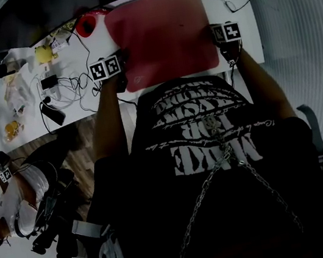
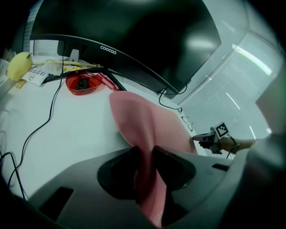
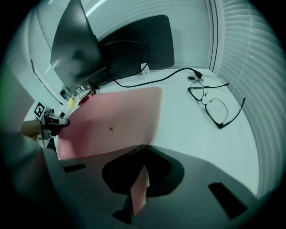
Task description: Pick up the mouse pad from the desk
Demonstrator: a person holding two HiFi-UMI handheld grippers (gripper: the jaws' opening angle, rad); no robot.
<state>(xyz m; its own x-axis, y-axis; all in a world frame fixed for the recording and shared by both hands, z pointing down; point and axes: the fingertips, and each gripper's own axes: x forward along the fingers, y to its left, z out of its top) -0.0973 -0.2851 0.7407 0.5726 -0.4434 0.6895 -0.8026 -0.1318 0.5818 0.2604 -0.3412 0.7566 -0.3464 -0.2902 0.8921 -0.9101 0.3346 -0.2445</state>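
We've got both grippers on the mouse pad (image 1: 163,35), one per side, near edge toward us. Left gripper (image 2: 146,151): jaws clamped on the pad's left edge, pink sheet pinched between the pads and running down through the gap. The pad bows up into a curl at that grip. Right gripper (image 3: 143,148): jaws fully together on the near right corner, with a thin strip of pad showing between them. The pad sits over the white desk (image 2: 67,134), in front of the dark monitor (image 2: 134,40), with its near edge raised at the jaws. We can't tell whether the far edge touches the desk. A red bowl (image 2: 82,84) sits just beyond the pad's far left corner. Glasses (image 3: 206,102) lie on the desk right of the pad, apart from it.
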